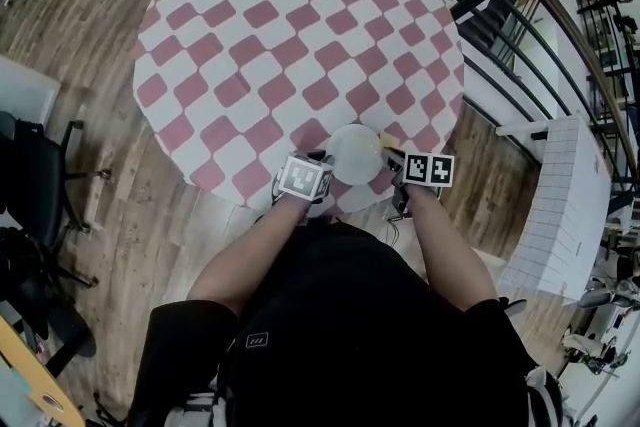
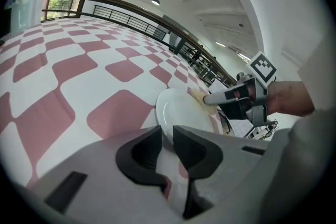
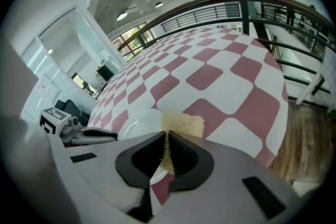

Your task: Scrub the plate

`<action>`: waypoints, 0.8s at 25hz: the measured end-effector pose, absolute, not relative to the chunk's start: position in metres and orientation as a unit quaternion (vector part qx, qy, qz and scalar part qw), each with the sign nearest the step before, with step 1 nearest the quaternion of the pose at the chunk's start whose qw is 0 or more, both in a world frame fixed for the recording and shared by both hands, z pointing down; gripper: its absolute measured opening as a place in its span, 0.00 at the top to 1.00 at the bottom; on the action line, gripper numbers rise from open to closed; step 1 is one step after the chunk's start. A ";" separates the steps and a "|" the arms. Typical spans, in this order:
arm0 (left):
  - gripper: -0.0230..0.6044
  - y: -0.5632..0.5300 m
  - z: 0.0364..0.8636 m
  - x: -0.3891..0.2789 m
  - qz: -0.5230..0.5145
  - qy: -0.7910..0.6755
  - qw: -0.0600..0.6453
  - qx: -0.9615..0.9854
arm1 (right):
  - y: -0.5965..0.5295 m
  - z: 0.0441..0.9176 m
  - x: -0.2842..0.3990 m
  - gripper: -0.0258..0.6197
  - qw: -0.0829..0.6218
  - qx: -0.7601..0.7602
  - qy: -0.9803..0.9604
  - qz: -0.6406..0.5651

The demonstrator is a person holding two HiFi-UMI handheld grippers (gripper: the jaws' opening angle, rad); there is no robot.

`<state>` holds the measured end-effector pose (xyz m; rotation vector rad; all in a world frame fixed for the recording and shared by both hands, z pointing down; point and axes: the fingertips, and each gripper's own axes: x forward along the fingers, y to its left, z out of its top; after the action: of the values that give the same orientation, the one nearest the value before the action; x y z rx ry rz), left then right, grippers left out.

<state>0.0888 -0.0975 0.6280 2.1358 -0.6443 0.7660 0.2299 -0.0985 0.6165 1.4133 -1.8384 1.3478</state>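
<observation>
A white plate (image 1: pixel 355 153) is held tilted above the near edge of the round table. My left gripper (image 1: pixel 318 177) is shut on the plate's (image 2: pixel 184 115) near rim, which runs between its jaws. My right gripper (image 1: pixel 395 160) is shut on a yellow sponge (image 3: pixel 182 126), pressed flat between its jaws. The sponge (image 2: pixel 200 98) touches the plate's far right edge. In the right gripper view the plate (image 3: pixel 142 123) lies just left of the sponge, with the left gripper (image 3: pixel 113 135) at its far side.
The round table (image 1: pixel 290 35) wears a pink and white checked cloth. A black railing (image 1: pixel 520 25) curves past its right side over a wood floor. A black chair (image 1: pixel 35 185) stands at the left. The person's arms and dark top fill the lower middle.
</observation>
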 end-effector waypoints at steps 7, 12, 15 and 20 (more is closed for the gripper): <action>0.85 -0.102 0.605 0.067 0.309 -0.253 0.354 0.846 | -0.114 0.548 0.230 0.91 0.102 0.521 -0.713 0.458; 0.85 -0.107 0.568 0.062 0.271 -0.273 0.340 0.858 | -0.099 0.506 0.222 0.91 0.033 0.488 -0.751 0.443; 0.85 -0.109 0.535 0.068 0.242 -0.273 0.322 0.873 | -0.086 0.483 0.220 0.91 -0.003 0.472 -0.763 0.442; 0.85 -0.096 0.478 0.089 0.209 -0.261 0.272 0.902 | -0.065 0.439 0.232 0.91 -0.045 0.459 -0.787 0.410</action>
<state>0.0892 -0.0956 0.4785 2.4301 -0.7039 0.5617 0.2316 -0.0649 0.4394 1.4863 -2.5448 1.3254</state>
